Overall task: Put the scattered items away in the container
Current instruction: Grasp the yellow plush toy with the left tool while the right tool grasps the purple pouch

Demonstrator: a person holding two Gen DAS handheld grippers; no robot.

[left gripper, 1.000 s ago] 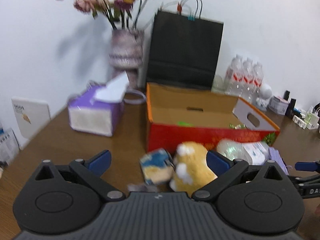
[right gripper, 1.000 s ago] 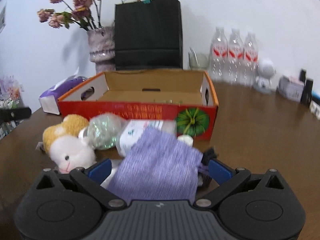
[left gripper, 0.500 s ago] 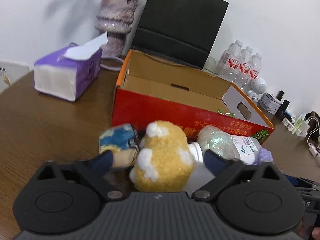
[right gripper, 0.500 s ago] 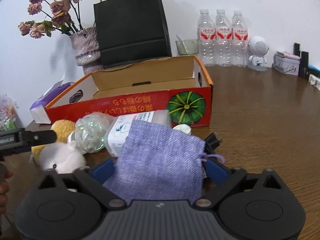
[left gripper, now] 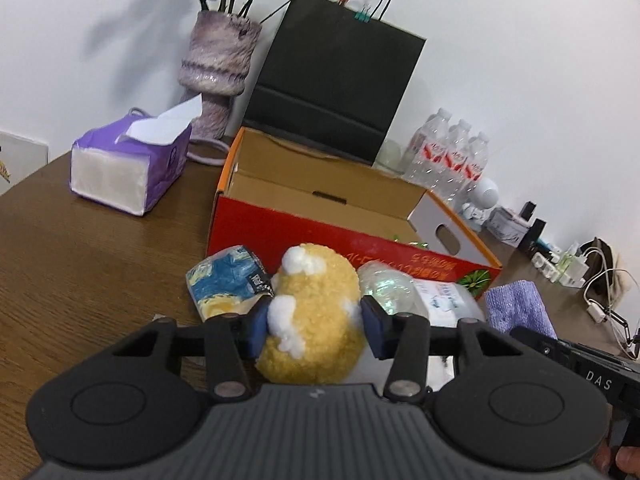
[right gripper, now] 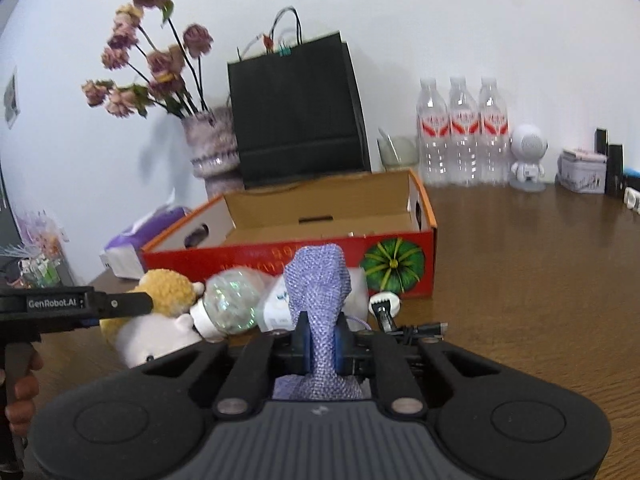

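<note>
In the left wrist view, the left gripper (left gripper: 314, 328) sits low in the middle of the frame; its jaws have just been closing and now press both sides of a yellow plush toy (left gripper: 314, 320). Behind the toy, across the middle of the frame, stands the open red cardboard box (left gripper: 300, 236) on the brown bench (left gripper: 80, 260). A blue printed packet (left gripper: 226, 284) lies just left of the toy, and a clear plastic bottle (left gripper: 404, 292) lies to its right. In the right wrist view, the right gripper (right gripper: 320, 346) at lower centre has just been closing and is clamped tight on a purple cloth pouch (right gripper: 320, 280), which bunches upward in front of the box. A tissue pack (left gripper: 128, 164) sits at the left of the left wrist view.
</note>
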